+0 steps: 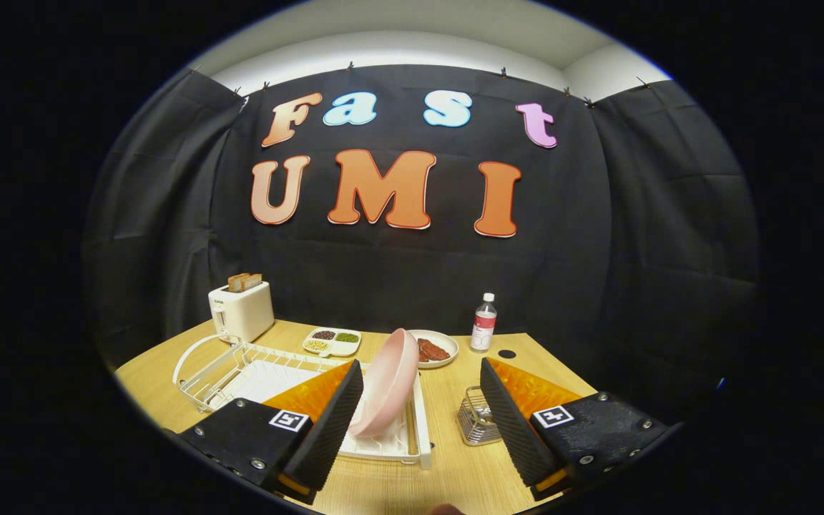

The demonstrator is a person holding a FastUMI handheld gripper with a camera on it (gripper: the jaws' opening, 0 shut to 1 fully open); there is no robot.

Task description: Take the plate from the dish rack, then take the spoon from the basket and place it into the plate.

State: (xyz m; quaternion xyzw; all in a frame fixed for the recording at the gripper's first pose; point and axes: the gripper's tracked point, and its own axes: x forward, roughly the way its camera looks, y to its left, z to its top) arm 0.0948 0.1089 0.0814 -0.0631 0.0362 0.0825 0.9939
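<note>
A pink plate (390,383) stands on edge in the white dish rack (254,375), leaning at the rack's right end. My gripper (423,422) is open, its fingers spread wide with nothing between them. The plate sits just ahead of the left finger (326,422), close to its inner pad. A small wire basket (476,418) stands on the wooden table (455,472) right of the rack, just ahead of the right finger (508,422), which hides part of it. I cannot make out the spoon in the basket.
A white toaster (242,309) with bread slices stands at the back left. Behind the rack are a divided dish (332,342) of beans, a plate with reddish food (433,349) and a water bottle (483,323). A dark hole (506,353) marks the table near the bottle.
</note>
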